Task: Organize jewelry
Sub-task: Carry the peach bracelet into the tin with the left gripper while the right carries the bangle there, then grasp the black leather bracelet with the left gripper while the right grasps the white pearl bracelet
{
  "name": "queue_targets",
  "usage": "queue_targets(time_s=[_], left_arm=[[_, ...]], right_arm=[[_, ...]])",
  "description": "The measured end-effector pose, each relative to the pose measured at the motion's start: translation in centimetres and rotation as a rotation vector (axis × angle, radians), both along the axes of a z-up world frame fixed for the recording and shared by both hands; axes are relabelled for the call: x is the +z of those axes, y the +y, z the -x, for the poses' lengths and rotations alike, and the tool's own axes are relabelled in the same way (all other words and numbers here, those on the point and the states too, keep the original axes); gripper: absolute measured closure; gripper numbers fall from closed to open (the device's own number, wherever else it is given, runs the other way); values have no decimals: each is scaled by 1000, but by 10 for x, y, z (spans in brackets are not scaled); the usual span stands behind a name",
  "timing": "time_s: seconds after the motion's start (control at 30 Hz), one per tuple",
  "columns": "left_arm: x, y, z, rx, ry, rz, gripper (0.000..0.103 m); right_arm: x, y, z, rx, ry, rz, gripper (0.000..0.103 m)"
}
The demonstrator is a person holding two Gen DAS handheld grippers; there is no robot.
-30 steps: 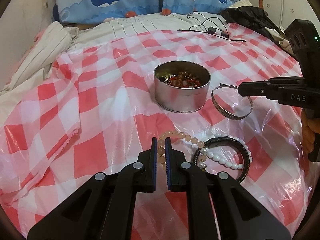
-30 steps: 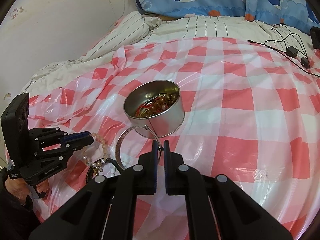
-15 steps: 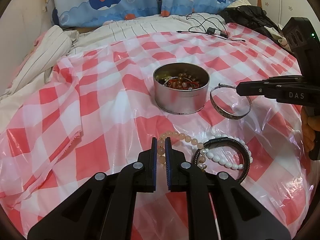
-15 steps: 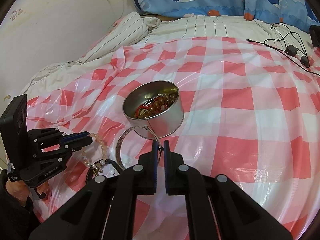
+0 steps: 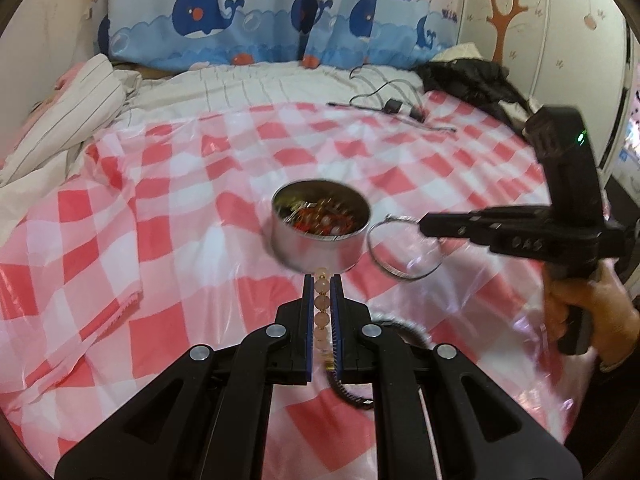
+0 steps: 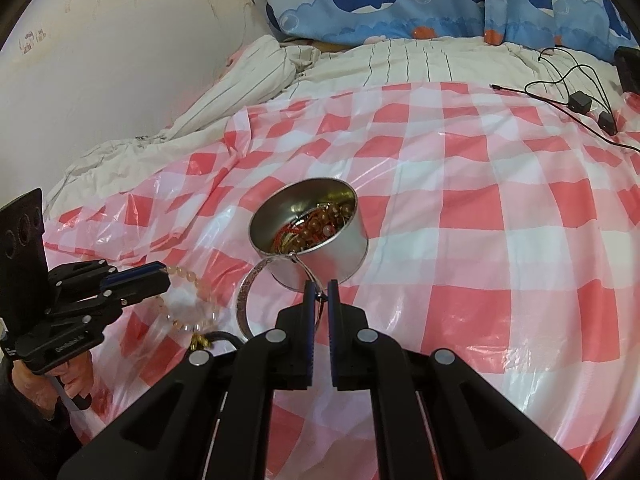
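**Both grippers held bracelets near the tin**

Jaws of the left gripper (image 5: 321, 280) pinched a peach bead bracelet (image 6: 188, 304), lifted off the red-and-white checked plastic sheet (image 5: 168, 248), likely so it could go in. The right gripper (image 6: 319, 286) pinched a thin silver bangle (image 6: 248, 296) beside the round silver tin (image 6: 320, 256), already holding beads.

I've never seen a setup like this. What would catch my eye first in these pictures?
Probably the round metal tin full of beads and red cord, sitting mid-bed on a red-and-white checked plastic sheet. Two black hand-held grippers flank it: the left gripper pinches a peach bead bracelet, and the right gripper pinches a silver bangle just in front of the tin. Behind, a blue whale-print curtain stands out.
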State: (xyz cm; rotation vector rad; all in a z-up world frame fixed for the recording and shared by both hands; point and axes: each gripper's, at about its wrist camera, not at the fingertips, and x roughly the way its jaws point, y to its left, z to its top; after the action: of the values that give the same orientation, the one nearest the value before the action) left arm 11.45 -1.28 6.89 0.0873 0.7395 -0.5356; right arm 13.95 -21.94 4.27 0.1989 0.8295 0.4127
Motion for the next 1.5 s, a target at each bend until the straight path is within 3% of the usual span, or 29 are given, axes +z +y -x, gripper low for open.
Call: queue_targets(time_s=[0.27, 0.4, 0.5, 0.57, 0.63, 0.7, 0.73, 0.77, 0.8, 0.9, 0.97, 1.0, 1.03, 1.07, 1.23, 1.5], left_arm=[[28, -14, -16, -21, -35, 65, 96], [40, -31, -42, -42, -50, 118, 96], [32, -38, -71, -20, -16, 161, 96], [16, -42, -91, 14, 30, 128, 96], [-7, -44, -109, 59, 98, 45, 96], [-17, -36, -109, 76, 118, 31, 94], [-19, -30, -106, 81, 115, 31, 89], [-20, -25, -101, 85, 113, 34, 84], [-21, -20, -98, 88, 113, 36, 78], [-22, -4, -79, 90, 113, 30, 73], [-23, 3, -69, 92, 117, 34, 69], [-24, 7, -60, 93, 121, 37, 69], [-26, 10, -52, 92, 125, 36, 69], [-26, 12, -44, 84, 130, 30, 68], [-30, 23, -9, 48, 144, 43, 66], [-42, 9, 2, -55, 188, 18, 64]], right_arm=[[10, -8, 0, -25, -29, -32, 95], [15, -15, -7, -42, -44, -59, 95], [17, -19, -15, -53, -48, -71, 95], [18, -21, -16, -58, -40, -62, 95], [14, -20, -18, -55, -9, -2, 95], [6, -21, -20, -70, 26, 41, 89], [-1, -20, -23, -69, 56, 69, 69], [-10, -17, -25, -82, 81, 134, 55], [-18, -14, -26, -89, 96, 198, 54], [-35, -8, -26, -117, 103, 370, 54], [-42, -10, -27, -106, 109, 356, 61], [-44, -12, -28, -101, 113, 338, 71], [-45, -14, -28, -96, 116, 314, 95], [-44, -17, -27, -95, 114, 282, 100], [-7, -26, -17, -95, 11, 95, 99], [41, 8, -39, -20, -91, 3, 99]])
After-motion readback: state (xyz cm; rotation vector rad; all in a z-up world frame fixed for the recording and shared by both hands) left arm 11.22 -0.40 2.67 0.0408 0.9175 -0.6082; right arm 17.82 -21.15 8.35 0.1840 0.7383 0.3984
